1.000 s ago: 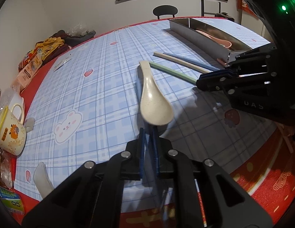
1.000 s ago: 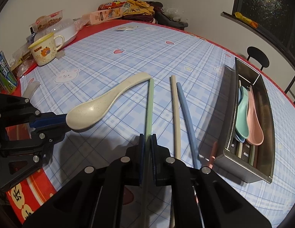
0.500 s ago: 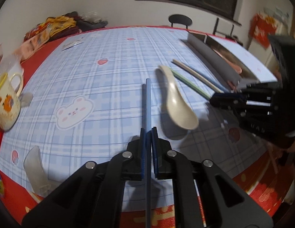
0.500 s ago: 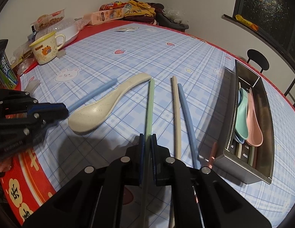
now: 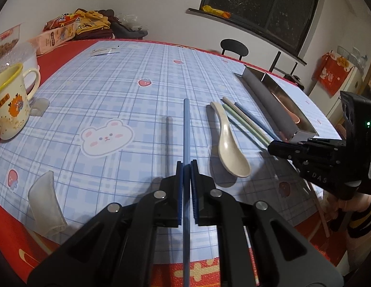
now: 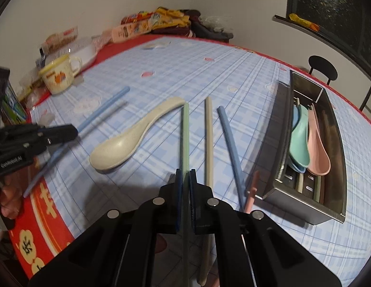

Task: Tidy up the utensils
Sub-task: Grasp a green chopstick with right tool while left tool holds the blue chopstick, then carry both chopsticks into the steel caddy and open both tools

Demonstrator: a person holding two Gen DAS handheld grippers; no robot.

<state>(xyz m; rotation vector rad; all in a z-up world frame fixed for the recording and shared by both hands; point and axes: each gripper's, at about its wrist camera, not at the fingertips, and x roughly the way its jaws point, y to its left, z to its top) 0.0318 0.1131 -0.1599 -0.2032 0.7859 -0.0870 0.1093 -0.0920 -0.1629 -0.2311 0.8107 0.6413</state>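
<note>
The table (image 5: 142,76) is covered by a blue checked cloth with a red border. A steel utensil tray (image 6: 338,191) is taken as the landmark; it is seen at the table's far right edge in the left wrist view. In the tray a mint spoon (image 6: 299,143) and a pink spoon (image 6: 317,148) are laid side by side, with a blue spoon partly hidden under them.

The left claw (image 5: 186,167) is clenched on a blue chopstick (image 5: 186,129), which is lifted clear of the cloth, well apart from the tray on its left; a shadow is cast on the cloth beside it. The stick is gripped near its middle, with one end passing back between the fingers.

The right claw (image 6: 184,174) is clenched on a green chopstick (image 6: 185,134), just left of the tray. Whether the far end of this stick touches the cloth cannot be told.

Between the two claws a cream spoon (image 6: 128,141) is laid on the cloth, bowl up, its handle tip close to the far end of the green chopstick. Between the green chopstick and the tray a beige chopstick (image 6: 208,138) and a second blue chopstick (image 6: 229,143) are laid on the cloth. A pink chopstick (image 6: 251,191) is seen just beside the tray's near corner.

A yellow-rimmed mug (image 5: 8,105) is set far from the tray, at the table's opposite side.
</note>
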